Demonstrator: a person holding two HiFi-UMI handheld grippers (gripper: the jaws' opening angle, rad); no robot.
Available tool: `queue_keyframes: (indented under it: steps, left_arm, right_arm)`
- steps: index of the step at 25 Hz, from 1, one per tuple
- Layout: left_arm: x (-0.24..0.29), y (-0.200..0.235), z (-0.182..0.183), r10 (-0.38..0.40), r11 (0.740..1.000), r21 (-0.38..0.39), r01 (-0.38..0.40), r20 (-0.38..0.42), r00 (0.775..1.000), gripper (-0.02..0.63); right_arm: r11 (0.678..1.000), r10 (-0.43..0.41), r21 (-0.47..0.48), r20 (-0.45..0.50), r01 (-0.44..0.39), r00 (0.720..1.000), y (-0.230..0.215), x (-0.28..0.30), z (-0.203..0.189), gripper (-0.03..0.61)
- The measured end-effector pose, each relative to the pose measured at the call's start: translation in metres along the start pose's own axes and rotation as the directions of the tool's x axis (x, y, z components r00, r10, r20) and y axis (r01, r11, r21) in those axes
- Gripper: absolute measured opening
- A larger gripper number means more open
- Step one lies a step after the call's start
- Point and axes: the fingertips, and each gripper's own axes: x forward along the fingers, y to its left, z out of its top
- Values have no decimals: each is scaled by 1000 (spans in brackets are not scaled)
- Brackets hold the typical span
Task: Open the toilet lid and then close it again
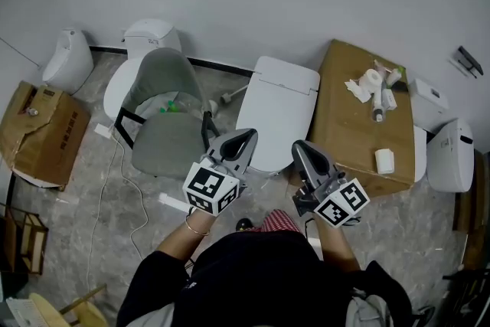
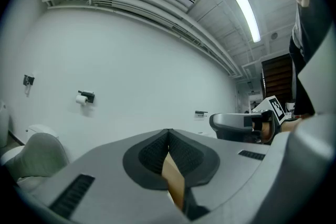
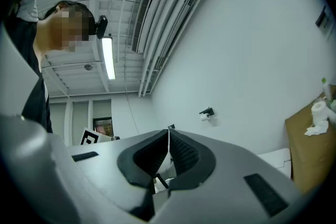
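The toilet (image 1: 277, 115) stands against the far wall in the head view, its white lid down flat. My left gripper (image 1: 246, 138) hovers over the lid's front left corner, and my right gripper (image 1: 298, 149) hangs over the front right edge. Both point up and forward toward the wall. In the left gripper view the left gripper (image 2: 168, 132) has its tips pressed together with nothing held. The right gripper view shows the right gripper (image 3: 168, 135) likewise shut and empty. Whether either one touches the lid is not visible.
A grey chair (image 1: 164, 119) stands just left of the toilet, with another toilet (image 1: 151, 36) behind it. A cardboard box (image 1: 360, 119) bearing tissue rolls sits close on the right. Further white fixtures (image 1: 450, 153) line the right wall; a torn carton (image 1: 42, 130) lies left.
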Motion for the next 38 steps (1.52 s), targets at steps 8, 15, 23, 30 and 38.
queue_keyframes:
  steps: [8,15,23,30,38]
  left_arm:
    - [27,-13,-3,-50,999,0,50,-25,998,5]
    - [63,-23,1,-82,997,13,82,-39,996,5]
    - [106,-36,5,-103,994,28,104,-33,994,5]
    - [139,-41,1,-112,993,33,114,-51,992,4]
    - [185,-50,-4,-130,991,32,132,-73,989,5]
  right_arm:
    - [999,-36,0,18,36,999,-21,-12,11,21]
    - [999,-53,3,21,53,998,-53,-19,23,21]
    - [996,-87,-6,41,88,995,-90,-32,38,21]
    - [993,-114,-6,47,114,992,-124,-42,42,21]
    - [993,-120,2,52,120,991,-169,-49,48,21]
